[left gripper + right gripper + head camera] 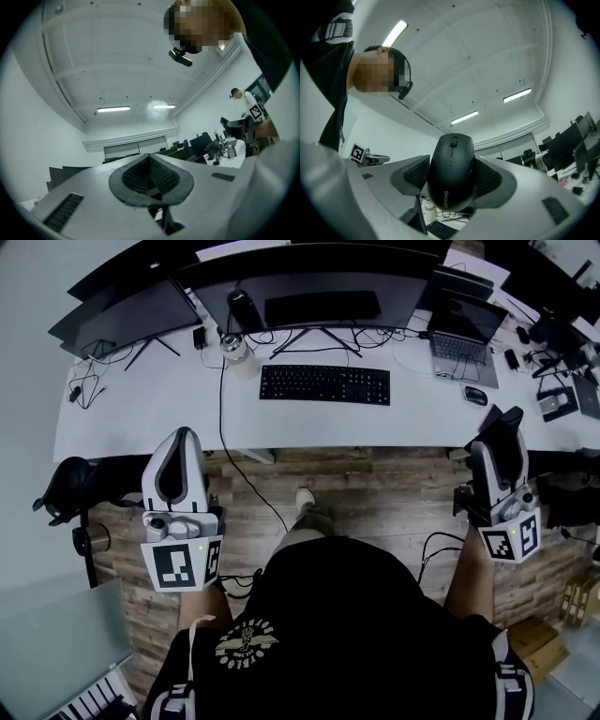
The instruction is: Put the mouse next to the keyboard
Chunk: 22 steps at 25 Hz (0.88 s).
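Right gripper: my jaws are clamped on the black Lenovo mouse, a pad pressed to each of its sides, with the scroll-wheel end pointing away from the gripper's camera.
Mouse position: up in the air at the right edge of the head view, off the near edge of the white desk, well apart from the keyboard.
Left gripper: my jaws are together with nothing between them, lower left of the head view.
Keyboard: black, upper centre, lying flat before the monitor.
Upper right: an open laptop, with a second mouse just below it on the desk.
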Each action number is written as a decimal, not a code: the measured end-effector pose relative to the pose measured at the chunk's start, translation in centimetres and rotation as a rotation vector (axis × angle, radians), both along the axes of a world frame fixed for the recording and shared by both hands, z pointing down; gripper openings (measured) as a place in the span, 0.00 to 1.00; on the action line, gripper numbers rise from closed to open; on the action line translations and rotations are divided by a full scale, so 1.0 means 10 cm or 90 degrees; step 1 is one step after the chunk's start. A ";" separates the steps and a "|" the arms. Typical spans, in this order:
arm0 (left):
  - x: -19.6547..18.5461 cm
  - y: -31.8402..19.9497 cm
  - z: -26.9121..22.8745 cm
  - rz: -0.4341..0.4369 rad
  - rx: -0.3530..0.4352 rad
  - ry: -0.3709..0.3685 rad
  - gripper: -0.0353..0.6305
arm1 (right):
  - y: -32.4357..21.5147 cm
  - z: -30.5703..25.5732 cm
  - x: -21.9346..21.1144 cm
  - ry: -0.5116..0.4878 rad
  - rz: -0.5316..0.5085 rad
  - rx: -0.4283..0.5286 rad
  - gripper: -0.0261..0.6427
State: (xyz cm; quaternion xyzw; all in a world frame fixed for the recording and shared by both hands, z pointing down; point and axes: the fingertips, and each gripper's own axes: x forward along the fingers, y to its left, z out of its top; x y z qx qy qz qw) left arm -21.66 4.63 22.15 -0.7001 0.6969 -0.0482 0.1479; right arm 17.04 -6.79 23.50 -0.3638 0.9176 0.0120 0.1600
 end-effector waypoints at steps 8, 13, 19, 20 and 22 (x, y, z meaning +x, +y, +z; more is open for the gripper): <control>-0.33 -0.44 -0.04 0.022 0.012 0.013 0.06 | -0.23 -0.17 -0.23 0.012 0.029 0.014 0.48; -0.61 -0.71 -0.04 0.036 0.020 0.015 0.06 | -0.35 -0.27 -0.46 0.019 0.047 0.026 0.48; -0.94 -1.02 0.09 0.054 0.014 0.027 0.06 | -0.42 -0.32 -0.71 0.022 0.071 0.035 0.48; -0.98 -1.06 0.11 0.059 0.012 0.029 0.06 | -0.42 -0.31 -0.75 0.025 0.074 0.035 0.48; -1.04 -1.12 0.18 0.066 0.007 0.035 0.06 | -0.43 -0.27 -0.81 0.030 0.079 0.029 0.48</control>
